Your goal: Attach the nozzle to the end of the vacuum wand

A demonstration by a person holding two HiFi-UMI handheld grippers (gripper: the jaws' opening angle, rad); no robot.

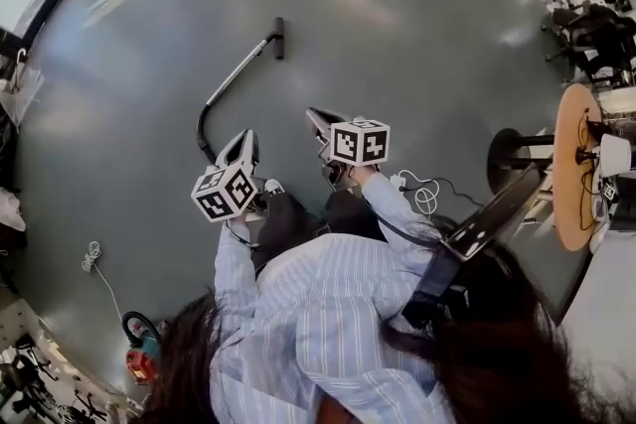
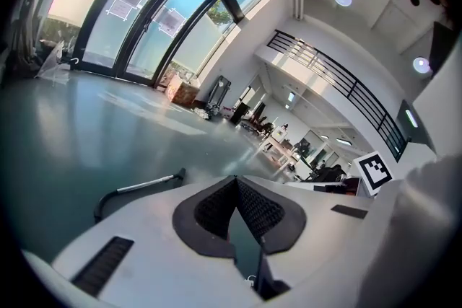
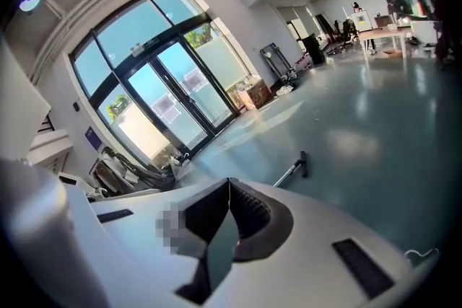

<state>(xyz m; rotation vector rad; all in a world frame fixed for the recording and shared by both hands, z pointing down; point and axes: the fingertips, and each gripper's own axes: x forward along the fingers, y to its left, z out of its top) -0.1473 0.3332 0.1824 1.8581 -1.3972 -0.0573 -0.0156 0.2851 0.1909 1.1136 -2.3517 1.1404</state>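
A vacuum wand [image 1: 237, 72], a silver tube that runs into a curved black hose, lies on the grey floor ahead of me. A dark nozzle [image 1: 279, 37] sits at the tube's far end. My left gripper [image 1: 241, 146] hovers near the hose's near bend, shut and empty. My right gripper [image 1: 318, 119] is held to the right of the wand, also shut with nothing in it. In the left gripper view the wand [image 2: 144, 187] and nozzle [image 2: 180, 174] lie beyond and left of the closed tips [image 2: 236, 180]. In the right gripper view the nozzle [image 3: 303, 162] lies past the closed tips [image 3: 229, 182].
A round wooden table [image 1: 574, 164] and a black stool [image 1: 507, 154] stand at the right, with a white cable [image 1: 422, 194] on the floor near them. A red vacuum body [image 1: 142, 353] and a coiled white cord [image 1: 91, 256] lie at the lower left. Office chairs [image 1: 596, 35] stand far right.
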